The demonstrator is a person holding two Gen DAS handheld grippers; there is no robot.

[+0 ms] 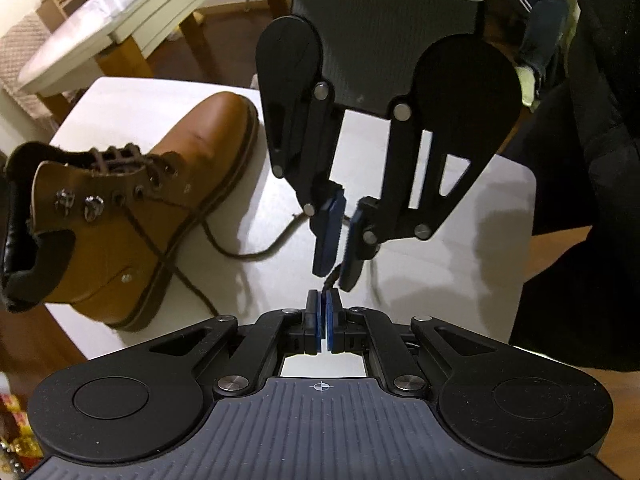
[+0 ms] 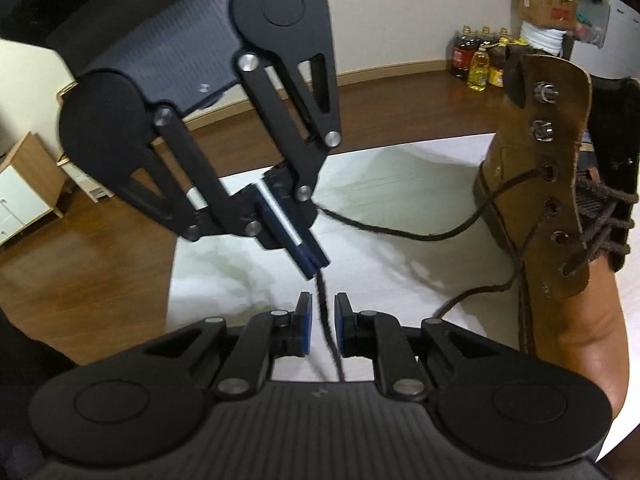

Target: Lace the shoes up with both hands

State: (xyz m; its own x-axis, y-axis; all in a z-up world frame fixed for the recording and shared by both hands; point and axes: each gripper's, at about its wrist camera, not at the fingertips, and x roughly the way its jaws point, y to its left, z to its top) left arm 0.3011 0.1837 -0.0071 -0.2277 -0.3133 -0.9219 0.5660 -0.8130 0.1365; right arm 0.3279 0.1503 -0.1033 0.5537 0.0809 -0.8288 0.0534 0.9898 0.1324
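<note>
A tan leather boot (image 1: 132,200) with a dark brown lace stands on a small white table (image 1: 440,264); it also shows at the right of the right wrist view (image 2: 560,216). My left gripper (image 1: 324,304) is shut on the lace end (image 1: 331,280), also seen in the right wrist view (image 2: 314,262). My right gripper (image 2: 323,320) is open, its pads either side of the lace (image 2: 326,320) without pinching it. In the left wrist view it (image 1: 338,240) hangs just beyond my left gripper, slightly open around the lace end. Loose lace (image 1: 240,252) runs across the table to the boot.
A wooden floor (image 2: 100,272) surrounds the table. A white table (image 1: 100,32) and a grey chair back (image 1: 380,40) stand behind. Oil bottles (image 2: 478,64) and a cardboard box (image 2: 544,0) sit by the wall. A seated person (image 1: 544,12) is at the far right.
</note>
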